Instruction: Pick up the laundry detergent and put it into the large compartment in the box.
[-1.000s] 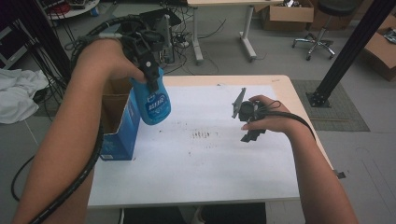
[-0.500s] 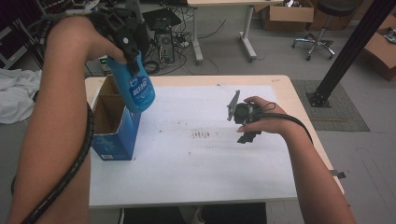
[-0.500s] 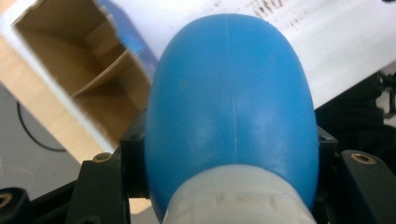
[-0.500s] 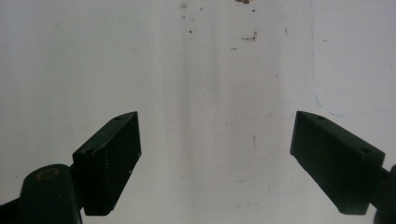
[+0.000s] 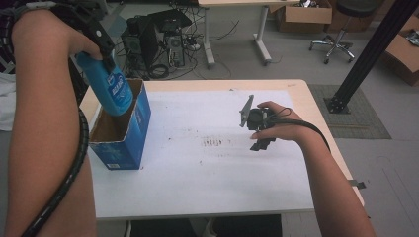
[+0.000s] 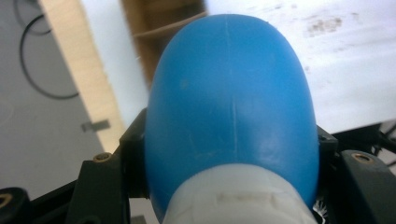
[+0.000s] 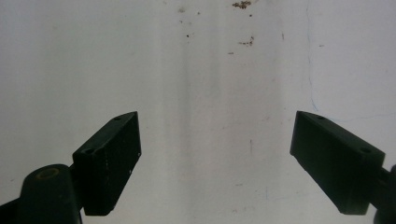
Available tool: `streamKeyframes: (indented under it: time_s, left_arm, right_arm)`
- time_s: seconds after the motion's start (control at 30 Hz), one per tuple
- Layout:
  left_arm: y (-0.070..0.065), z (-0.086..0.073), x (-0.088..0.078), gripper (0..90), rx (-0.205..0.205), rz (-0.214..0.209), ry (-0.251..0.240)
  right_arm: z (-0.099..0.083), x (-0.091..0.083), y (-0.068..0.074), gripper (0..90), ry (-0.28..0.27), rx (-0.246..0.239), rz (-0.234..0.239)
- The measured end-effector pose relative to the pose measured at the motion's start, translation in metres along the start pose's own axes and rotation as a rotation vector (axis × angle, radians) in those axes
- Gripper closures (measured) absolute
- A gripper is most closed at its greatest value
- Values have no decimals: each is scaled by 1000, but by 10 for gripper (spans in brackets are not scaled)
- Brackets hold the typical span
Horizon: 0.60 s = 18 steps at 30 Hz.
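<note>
At the desk's left edge: an open cardboard box [image 5: 121,133], blue printed outside and plain brown inside, stands upright with its flaps up.
Bottle: a smooth blue plastic bottle [image 5: 109,87] with white lettering, rounded and egg-like from the left gripper view [image 6: 231,107], with a moulding seam down its middle and a white collar at the neck.
Bottle's place: held tilted in the air, its base over the box's open top at the far side; whether it touches the rim cannot be told.
Left gripper [image 5: 99,42]: jaws clenched on the bottle's neck end.
Right gripper [image 5: 258,129]: resting near the desk's middle toward the right edge, jaws spread wide with nothing between them [image 7: 215,154].
Desk [image 5: 207,182]: white matt top, scuffed with brown specks, pale wood edging.
Change: half a second ago the bottle hung higher and farther back; it now sits lower over the box.
</note>
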State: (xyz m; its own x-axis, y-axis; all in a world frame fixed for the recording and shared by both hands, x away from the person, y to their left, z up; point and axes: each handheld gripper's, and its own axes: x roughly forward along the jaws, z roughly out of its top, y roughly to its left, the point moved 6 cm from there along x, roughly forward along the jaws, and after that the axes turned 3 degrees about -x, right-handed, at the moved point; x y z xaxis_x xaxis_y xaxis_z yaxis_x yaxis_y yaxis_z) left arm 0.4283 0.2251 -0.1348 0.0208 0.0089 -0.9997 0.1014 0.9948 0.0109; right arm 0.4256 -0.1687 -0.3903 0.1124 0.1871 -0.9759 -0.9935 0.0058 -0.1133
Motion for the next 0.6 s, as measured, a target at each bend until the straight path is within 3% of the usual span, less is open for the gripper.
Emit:
streamKeyframes:
  time_s: [0.2, 0.37, 0.6]
  left_arm:
    - [14, -3, 4, 383, -85, 27, -5]
    - [20, -7, 7, 383, -129, 37, 5]
    - [21, -8, 14, 383, -143, 30, 16]
  right_arm:
    - [1, -1, 0, 165, -8, -2, -5]
    - [2, -1, 0, 165, -10, -7, -5]
    - [3, 1, 0, 165, -17, -11, 1]
